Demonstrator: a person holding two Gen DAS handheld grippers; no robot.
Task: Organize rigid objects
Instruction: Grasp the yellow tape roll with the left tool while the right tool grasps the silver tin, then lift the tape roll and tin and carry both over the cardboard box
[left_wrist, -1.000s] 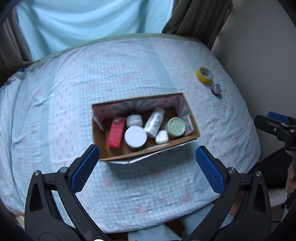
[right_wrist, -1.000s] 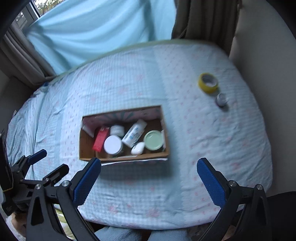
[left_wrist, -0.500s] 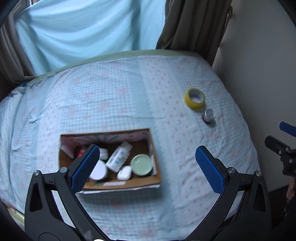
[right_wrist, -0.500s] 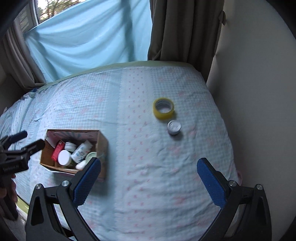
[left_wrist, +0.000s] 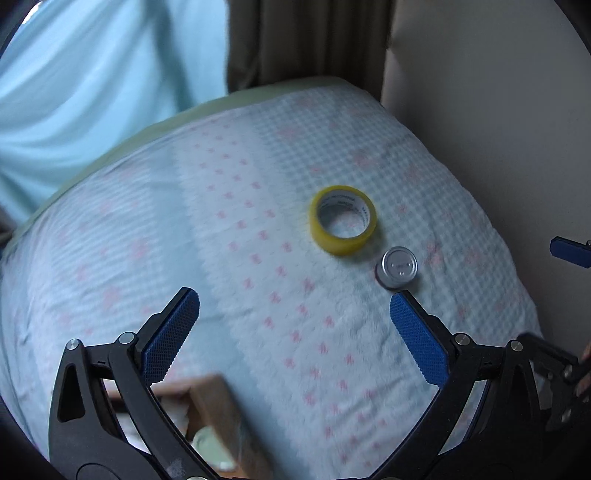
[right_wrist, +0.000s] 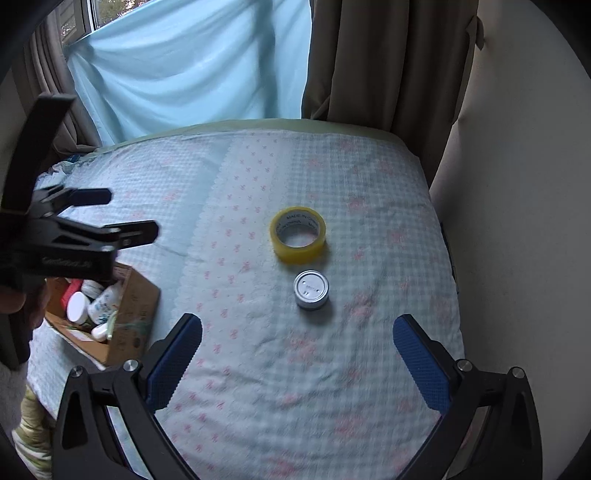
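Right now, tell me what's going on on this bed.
A person is tidying small items with two handheld grippers. The cardboard box already holds jars and bottles. A yellow tape roll and a small silver tin lie loose on the bedspread. The right gripper, open and empty, faces them; the left gripper is open too.

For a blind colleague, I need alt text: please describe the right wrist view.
An open right claw hangs over a bed's checked cover, with a yellow tape roll and a small silver tin just ahead of it, close together. At the left are the open left claw and a cardboard box of toiletries.
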